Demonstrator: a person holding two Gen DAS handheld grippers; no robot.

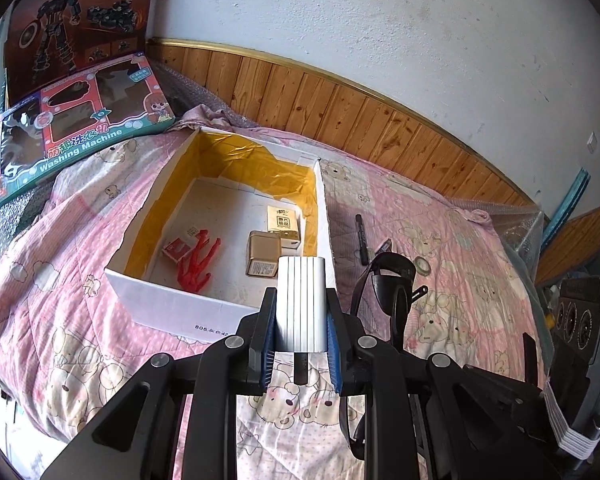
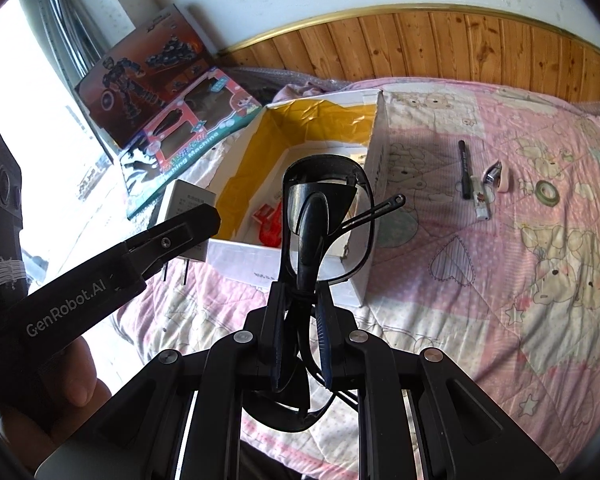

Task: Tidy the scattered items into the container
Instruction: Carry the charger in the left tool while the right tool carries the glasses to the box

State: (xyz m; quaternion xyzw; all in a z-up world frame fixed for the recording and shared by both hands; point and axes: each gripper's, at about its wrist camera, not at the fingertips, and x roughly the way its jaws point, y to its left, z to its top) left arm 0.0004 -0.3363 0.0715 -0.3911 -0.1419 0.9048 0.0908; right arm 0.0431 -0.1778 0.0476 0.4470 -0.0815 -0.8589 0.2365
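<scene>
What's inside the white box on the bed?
Inside the white box: a red plastic toy, a small red packet, a gold tin and a cream carton. The near corner is hidden behind the charger.

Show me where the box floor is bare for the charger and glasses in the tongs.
Inside the white box, the floor is free along the far yellow-lined wall and in the middle, between the red plastic toy and the gold tin. The near left corner with the toy and small red packet is crowded, as is the right wall by the tin and cream box.
</scene>
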